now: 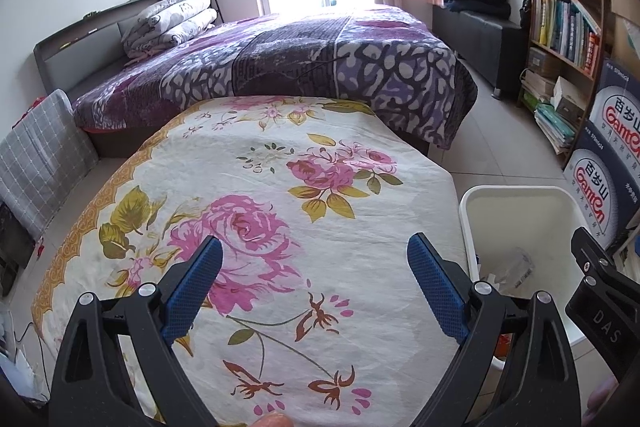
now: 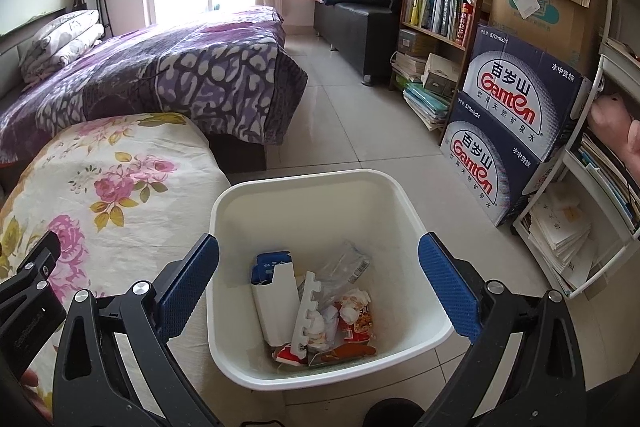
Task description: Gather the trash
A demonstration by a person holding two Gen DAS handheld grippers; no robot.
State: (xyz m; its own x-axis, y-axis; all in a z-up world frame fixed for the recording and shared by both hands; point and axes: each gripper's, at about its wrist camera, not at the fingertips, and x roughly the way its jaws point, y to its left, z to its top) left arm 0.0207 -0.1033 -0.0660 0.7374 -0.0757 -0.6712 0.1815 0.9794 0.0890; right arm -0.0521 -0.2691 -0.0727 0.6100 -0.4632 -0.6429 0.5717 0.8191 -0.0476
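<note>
- Left gripper — jaws spread wide, nothing between them; only the floral tablecloth lies ahead and below, no trash visible on it.
- Right gripper — jaws released too, empty, hanging over the white trash bin.
- Trash sits in the bin's bottom, directly between and below the right jaws: white carton, blue box, clear plastic bag, red snack wrappers, white foam strip.
- Risk: the two tools are close — the right one's body shows just right of the left jaws; a swing could knock them together.
- Risk: bin stands touching or just beside the cloth edge; a low right jaw could clip the rim and tip it.
- Judgement: collection looks about done.
</note>
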